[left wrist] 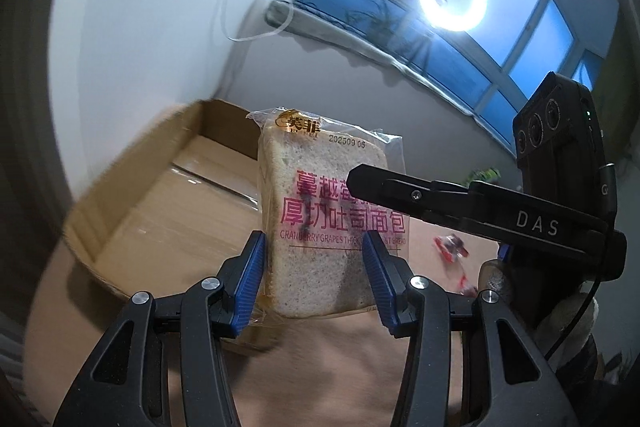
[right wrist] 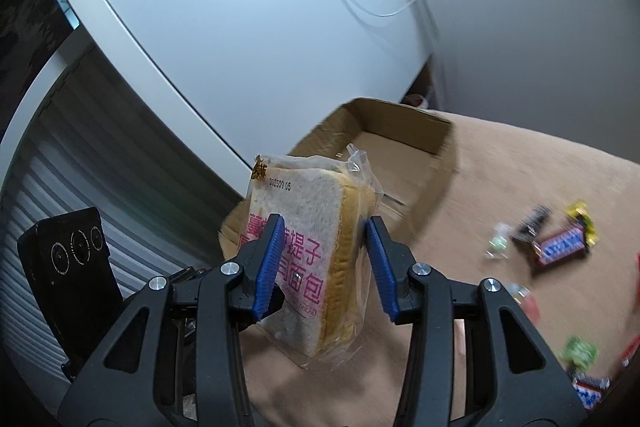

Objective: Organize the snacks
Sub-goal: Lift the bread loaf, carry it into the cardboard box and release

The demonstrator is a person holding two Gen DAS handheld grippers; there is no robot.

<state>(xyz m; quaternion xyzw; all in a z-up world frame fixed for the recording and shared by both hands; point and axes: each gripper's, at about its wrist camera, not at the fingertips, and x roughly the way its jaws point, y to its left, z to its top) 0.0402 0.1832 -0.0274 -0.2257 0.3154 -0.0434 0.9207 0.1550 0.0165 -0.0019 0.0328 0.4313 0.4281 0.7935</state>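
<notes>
Gripping a wrapped bread slice [left wrist: 320, 227] between its blue fingers [left wrist: 250, 285], the left gripper [left wrist: 316, 283] holds it before an open cardboard box [left wrist: 132, 211]. In the right view, the right gripper [right wrist: 324, 267] clamps the same packet, candy bars [right wrist: 560, 243] scattered right on the bench [right wrist: 520, 167].
</notes>
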